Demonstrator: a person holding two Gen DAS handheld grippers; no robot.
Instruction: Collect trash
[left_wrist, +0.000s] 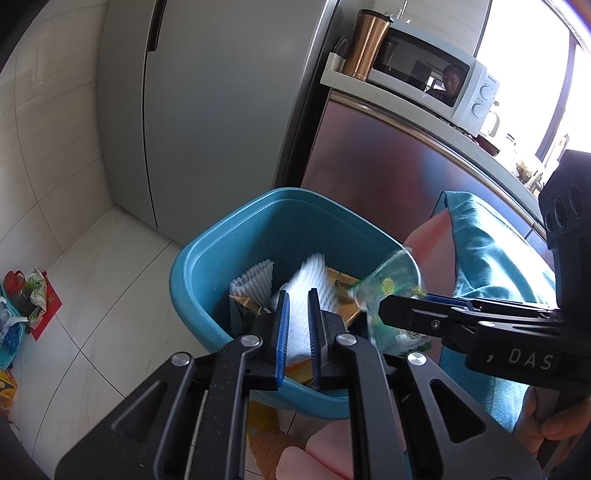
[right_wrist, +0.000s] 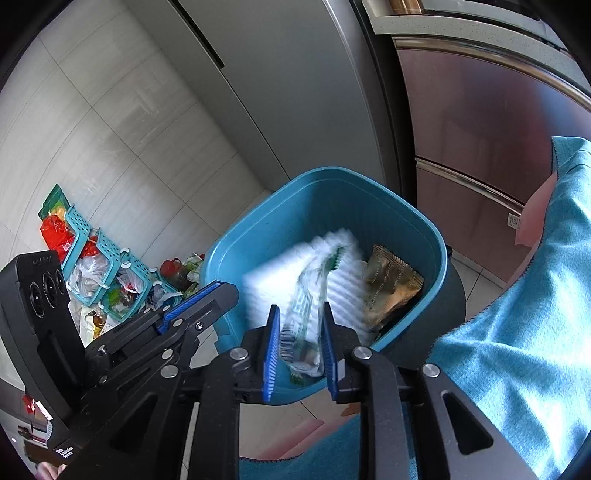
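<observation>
Nearest, the left tongs (left_wrist: 298, 314) stand narrowly parted above the blue bin (left_wrist: 207, 258), pads clear of the white foam fruit net (left_wrist: 314, 284), which blurs as it drops inside. The right tongs (right_wrist: 298, 325) are likewise slightly parted around a clear, green-printed plastic wrapper (right_wrist: 303, 306), apparently loose and falling. Both pieces look feather-light, soft and crushable; a pinch at any edge would do. Deeper in the bin lies a gold foil packet (right_wrist: 391, 284). Beyond, baskets of bagged clutter (right_wrist: 96, 273) sit on the floor.
</observation>
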